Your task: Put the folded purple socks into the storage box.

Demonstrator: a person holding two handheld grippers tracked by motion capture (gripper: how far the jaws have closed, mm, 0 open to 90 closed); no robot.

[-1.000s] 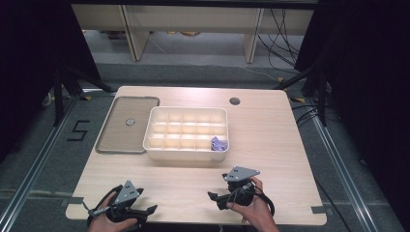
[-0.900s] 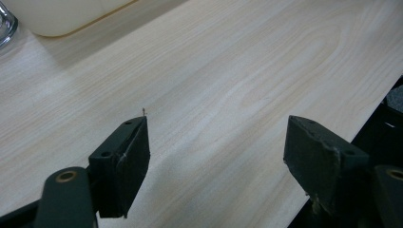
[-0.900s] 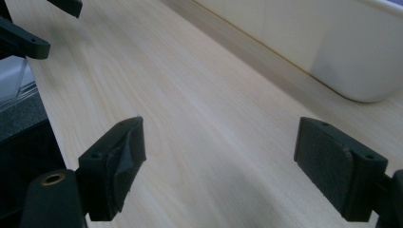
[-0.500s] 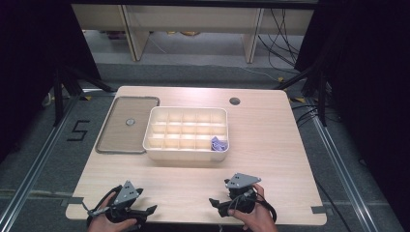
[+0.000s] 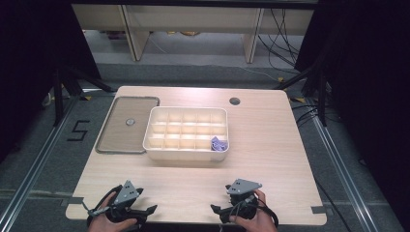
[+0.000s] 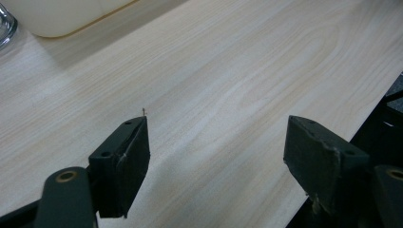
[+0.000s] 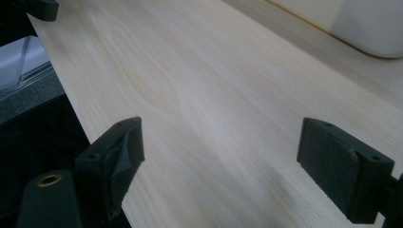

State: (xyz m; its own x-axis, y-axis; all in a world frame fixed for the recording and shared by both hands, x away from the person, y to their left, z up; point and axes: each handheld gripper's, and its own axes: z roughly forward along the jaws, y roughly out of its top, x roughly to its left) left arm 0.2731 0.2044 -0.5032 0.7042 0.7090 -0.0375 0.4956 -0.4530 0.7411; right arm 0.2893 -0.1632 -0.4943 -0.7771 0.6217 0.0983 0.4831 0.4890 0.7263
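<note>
Overhead, the high view shows a pale wooden table (image 5: pixel 270 145) with a white compartmented box (image 5: pixel 186 133) at its middle and a flat lid (image 5: pixel 126 124) lying just beside the box, on its left. One compartment — the near-right corner — holds a small purple item (image 5: pixel 218 143); the other cells look empty. At the near edge, well apart from the box, the left gripper (image 5: pixel 140 212) and the right gripper (image 5: pixel 220 210) each rest in a hand with nothing between the jaws. By appearance the purple item is small, light and probably soft or crinkled, though it is too small to tell its material; a pinch from above across its middle, clear of the thin dividers, seems the sensible hold. The box looks like stiff, light plastic, best taken by its rim. Next, the left gripper view: its own left gripper (image 6: pixel 216 147) has jaws spread wide over bare wood, holding nothing, with a corner of the box (image 6: pixel 62 14) far off at top left. Lastly, the right gripper view: the right gripper (image 7: pixel 218 147) likewise stands wide open and empty above the table edge — the box's rounded wall (image 7: pixel 361 23) lies at top right.
</note>
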